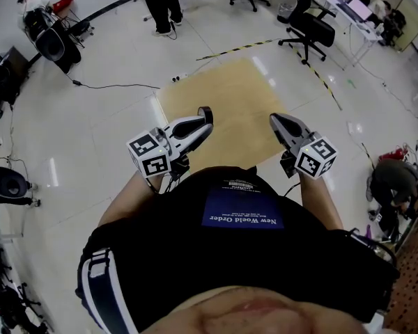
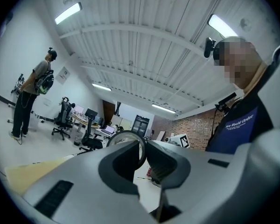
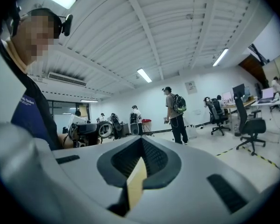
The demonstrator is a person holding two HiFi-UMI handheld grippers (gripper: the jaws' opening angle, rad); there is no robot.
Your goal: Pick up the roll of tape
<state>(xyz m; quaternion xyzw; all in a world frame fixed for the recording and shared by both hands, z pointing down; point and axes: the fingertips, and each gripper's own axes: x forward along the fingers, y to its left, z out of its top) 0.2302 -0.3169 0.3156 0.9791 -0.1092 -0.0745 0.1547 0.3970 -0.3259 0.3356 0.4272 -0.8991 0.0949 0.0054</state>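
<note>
Now, head view: counting two grippers, left gripper point(image 1: 203, 119) and right gripper point(image 1: 274, 120), held level above one tan mat's point(image 1: 230, 92) near edge. Left gripper view: pinching one roll of tape point(image 2: 125, 133) across its ring wall, up off the mat; squeeze evenly, lift smoothly, avoid twisting. Right gripper view: pressed together, holding nothing; best kept clear.

tape point(image 2: 124, 133): a thin pale ring with a wide hole you can see the room through, standing on edge. its rim is pinched between the left gripper's point(image 2: 142, 148) jaws. most of the loop sticks out past the tips, up in the air.
</note>
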